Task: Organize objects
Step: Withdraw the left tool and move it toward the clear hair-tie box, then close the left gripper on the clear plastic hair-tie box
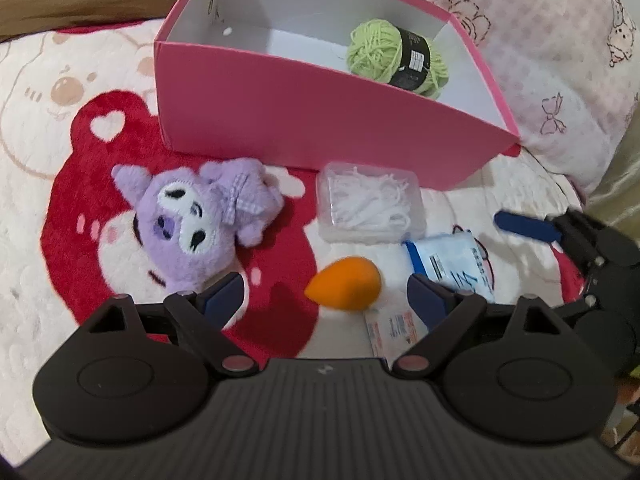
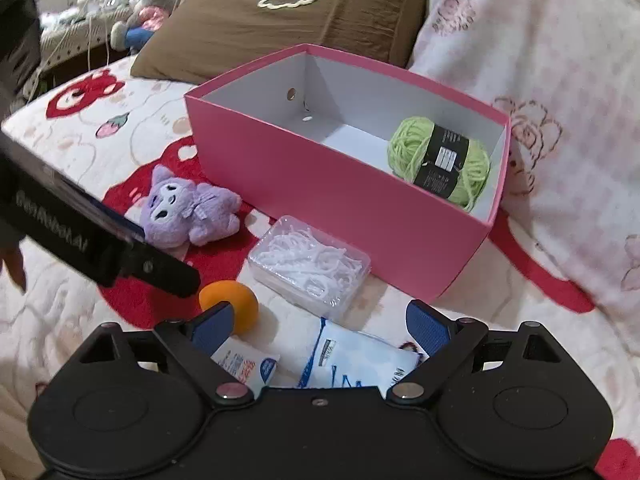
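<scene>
Brown pillow (image 2: 304, 20) — right wrist only

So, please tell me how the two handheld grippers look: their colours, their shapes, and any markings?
Both are matte black plastic. The left gripper and the right gripper each have two blue-padded fingers on black links with silver pivot pins, above a ribbed body with two round housings. The left one bears pale lettering, too blurred to read.

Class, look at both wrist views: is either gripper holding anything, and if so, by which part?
Nothing is held. The left gripper stands open above the orange sponge, and the right gripper stands open above the white packets, its pads touching nothing.
</scene>
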Motion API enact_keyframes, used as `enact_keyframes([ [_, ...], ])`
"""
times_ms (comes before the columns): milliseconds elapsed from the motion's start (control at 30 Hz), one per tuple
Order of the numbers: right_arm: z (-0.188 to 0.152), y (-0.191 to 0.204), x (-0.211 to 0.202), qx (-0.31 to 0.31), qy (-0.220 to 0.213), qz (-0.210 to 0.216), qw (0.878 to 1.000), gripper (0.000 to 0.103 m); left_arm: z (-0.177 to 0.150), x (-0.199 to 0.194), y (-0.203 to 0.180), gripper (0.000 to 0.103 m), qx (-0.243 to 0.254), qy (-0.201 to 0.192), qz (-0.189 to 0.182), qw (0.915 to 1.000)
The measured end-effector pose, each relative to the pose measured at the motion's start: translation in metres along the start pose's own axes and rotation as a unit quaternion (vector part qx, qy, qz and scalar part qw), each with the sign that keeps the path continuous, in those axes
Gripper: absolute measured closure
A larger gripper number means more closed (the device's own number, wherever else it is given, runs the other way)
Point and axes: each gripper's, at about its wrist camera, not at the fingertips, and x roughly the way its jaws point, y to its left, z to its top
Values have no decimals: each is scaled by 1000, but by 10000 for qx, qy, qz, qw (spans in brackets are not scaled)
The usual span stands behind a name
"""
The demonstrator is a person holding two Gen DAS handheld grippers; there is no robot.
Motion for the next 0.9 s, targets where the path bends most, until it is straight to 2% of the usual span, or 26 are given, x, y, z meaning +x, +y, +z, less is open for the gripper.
enact_keyframes([
  [67,-5,-2,6,134,-28,151,9998,8,2,5,-5,15,139,-87,115,9998],
  [133,-11,-2,11,241,-126,443,9986,9,5,13,-10,15,296,63,224,9993],
  [300,-13,-9,31,661,10,674,9955,9,12,26,-15,18,235,-1,38,9997],
  [433,-9,-14,39,727,-31,664,9951,9,19,40,-19,27,267,-109,45,9996],
  [633,-2,-18,54,841,36,655,9943,9,24,58,-9,42,35,36,3,10000],
  [700,0,-19,57,940,39,699,9931,9,26,58,-6,43,-11,-20,-104,9999],
  [900,6,-21,70,1244,150,817,9887,9,29,60,1,59,-139,42,-485,9987],
])
